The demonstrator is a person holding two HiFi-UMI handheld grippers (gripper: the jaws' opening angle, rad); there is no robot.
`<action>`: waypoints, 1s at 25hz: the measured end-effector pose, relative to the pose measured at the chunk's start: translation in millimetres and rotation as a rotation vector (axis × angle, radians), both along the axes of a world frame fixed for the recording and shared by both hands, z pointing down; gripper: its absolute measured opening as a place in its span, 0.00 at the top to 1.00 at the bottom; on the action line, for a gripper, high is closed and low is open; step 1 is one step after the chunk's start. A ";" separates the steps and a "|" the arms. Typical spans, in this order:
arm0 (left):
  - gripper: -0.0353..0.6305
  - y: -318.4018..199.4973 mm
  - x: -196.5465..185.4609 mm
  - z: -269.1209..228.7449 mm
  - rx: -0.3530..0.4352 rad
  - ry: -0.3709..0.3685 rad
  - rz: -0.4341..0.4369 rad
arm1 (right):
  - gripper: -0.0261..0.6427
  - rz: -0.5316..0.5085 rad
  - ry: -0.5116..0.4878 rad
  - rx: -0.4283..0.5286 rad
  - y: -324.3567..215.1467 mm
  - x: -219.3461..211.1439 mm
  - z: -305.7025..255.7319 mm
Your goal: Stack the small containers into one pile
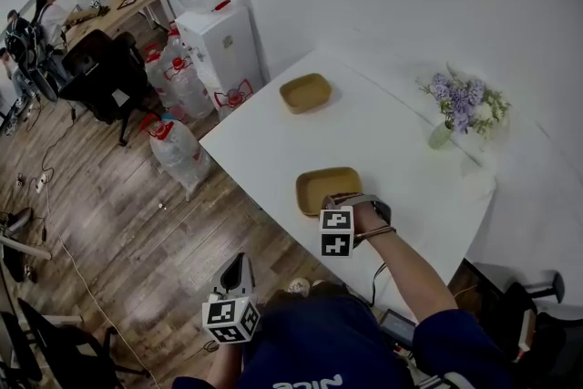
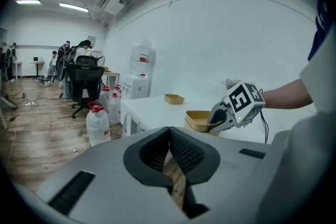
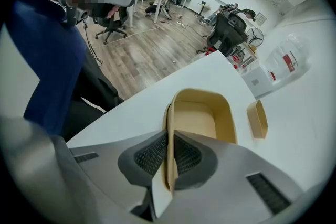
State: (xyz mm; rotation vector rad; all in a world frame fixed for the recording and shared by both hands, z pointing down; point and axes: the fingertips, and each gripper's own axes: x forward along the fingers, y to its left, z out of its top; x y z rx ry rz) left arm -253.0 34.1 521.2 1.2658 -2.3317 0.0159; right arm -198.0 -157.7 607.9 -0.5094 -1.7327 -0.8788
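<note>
My right gripper (image 1: 351, 200) (image 3: 169, 136) is shut on the near rim of a tan, rounded-rectangle container (image 1: 326, 189) (image 3: 202, 118), low over the front part of the white table (image 1: 401, 150). In the left gripper view this container (image 2: 201, 119) looks tilted, and a second tan edge shows just under it; I cannot tell whether that is another container. A matching tan container (image 1: 305, 93) (image 2: 174, 98) (image 3: 257, 119) lies alone at the table's far corner. My left gripper (image 1: 235, 273) (image 2: 169, 131) is shut on nothing, off the table's front edge over the floor.
A water dispenser (image 1: 223, 41) and several large water bottles (image 1: 178, 146) stand on the wood floor left of the table. At the table's right edge stands a vase of purple flowers (image 1: 460, 109). An office chair (image 1: 100, 73) and desks lie further left.
</note>
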 end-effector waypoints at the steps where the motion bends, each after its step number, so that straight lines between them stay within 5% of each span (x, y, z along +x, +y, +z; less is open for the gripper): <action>1: 0.92 3.9 -2.1 0.7 0.001 0.004 -0.015 | 0.88 0.004 0.001 -0.004 0.1 -0.6 1.1; 17: 0.92 18.0 -4.3 5.3 -0.006 0.020 -0.081 | 0.87 0.054 -0.067 -0.144 -2.2 -2.9 -10.5; 20: 0.92 15.2 -3.2 5.6 -0.007 0.021 -0.082 | 0.73 0.067 -0.073 -0.182 -2.0 1.0 -15.7; 25: 0.92 3.7 3.0 5.9 -0.017 0.017 -0.065 | 0.72 0.165 -0.191 -0.290 -5.8 8.9 -28.6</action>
